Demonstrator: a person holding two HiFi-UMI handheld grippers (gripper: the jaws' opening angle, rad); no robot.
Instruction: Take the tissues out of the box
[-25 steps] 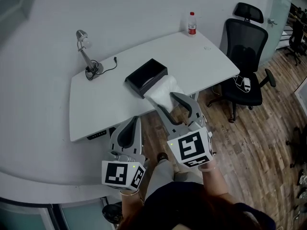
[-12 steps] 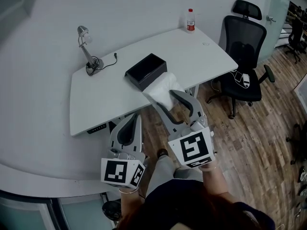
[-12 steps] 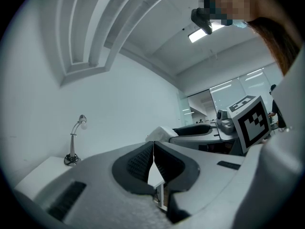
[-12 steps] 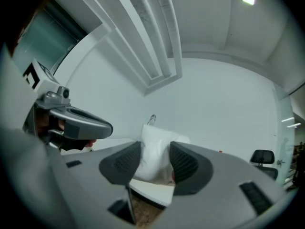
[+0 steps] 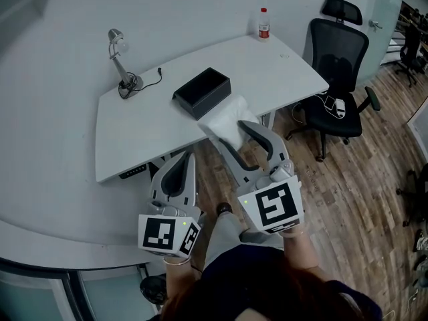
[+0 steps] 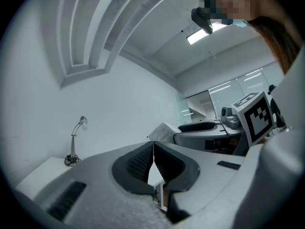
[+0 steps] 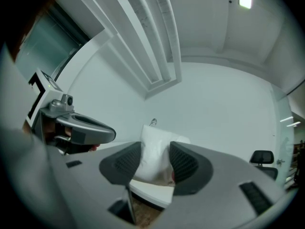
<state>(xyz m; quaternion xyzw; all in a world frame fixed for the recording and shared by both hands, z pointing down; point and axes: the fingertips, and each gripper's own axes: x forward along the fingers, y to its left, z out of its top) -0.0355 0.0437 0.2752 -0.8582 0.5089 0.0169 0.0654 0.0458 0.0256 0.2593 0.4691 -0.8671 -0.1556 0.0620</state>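
Note:
A black open box [image 5: 202,91] lies on the white desk [image 5: 134,132]. Just in front of it, at the desk's front edge, a white pack of tissues [image 5: 224,118] is out of the box and sits between the jaws of my right gripper [image 5: 231,134], which is shut on it. In the right gripper view the pack [image 7: 155,149] fills the gap between the pads of that gripper [image 7: 156,160]. My left gripper [image 5: 186,156] is shut and empty, hanging off the desk's front edge. Its jaws meet in the left gripper view [image 6: 153,149].
A desk lamp [image 5: 119,52] with a cable stands at the desk's back left, and a bottle [image 5: 263,24] at its back right corner. A black office chair [image 5: 338,65] stands right of the desk on the wooden floor [image 5: 361,199].
The right gripper has drawn back toward me with the tissue pack, a little away from the box. The left gripper also pulled back slightly.

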